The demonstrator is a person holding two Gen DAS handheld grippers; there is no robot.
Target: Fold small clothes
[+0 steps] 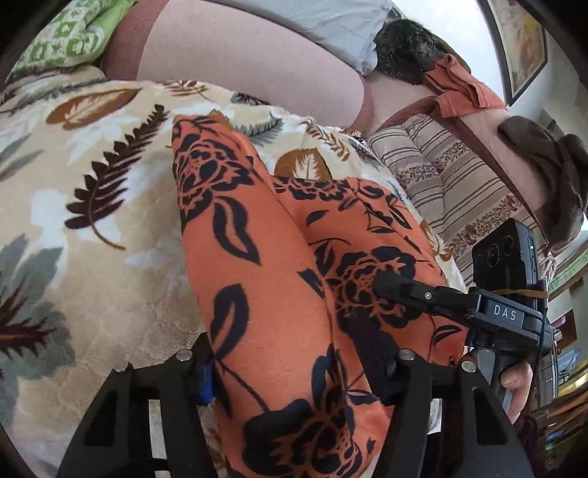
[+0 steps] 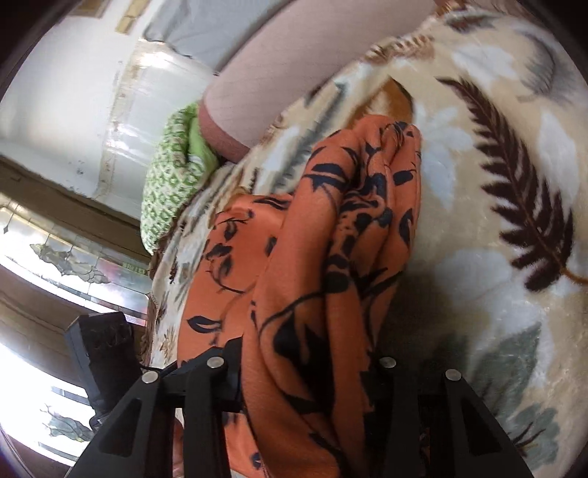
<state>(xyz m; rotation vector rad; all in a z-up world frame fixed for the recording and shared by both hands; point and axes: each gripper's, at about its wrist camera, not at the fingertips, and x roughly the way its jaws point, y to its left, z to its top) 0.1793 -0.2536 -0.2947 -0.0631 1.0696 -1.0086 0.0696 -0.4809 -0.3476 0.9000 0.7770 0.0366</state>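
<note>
An orange garment with a black flower print (image 1: 264, 264) lies on a leaf-patterned blanket (image 1: 92, 206). In the left wrist view it runs between the two fingers of my left gripper (image 1: 294, 371), which is shut on it. My right gripper (image 1: 386, 285) shows at the right of that view, its finger pressed on the garment's right part. In the right wrist view the garment (image 2: 330, 257) hangs bunched between the fingers of my right gripper (image 2: 312, 364), which is shut on it. The fingertips are hidden by cloth in both views.
The blanket (image 2: 496, 184) covers a bed or sofa. A pink cushion (image 1: 239, 55) and a green patterned pillow (image 1: 70, 33) lie behind. A striped pillow (image 1: 441, 176), an orange cloth (image 1: 459, 84) and a brown cloth (image 1: 551, 165) are at the right.
</note>
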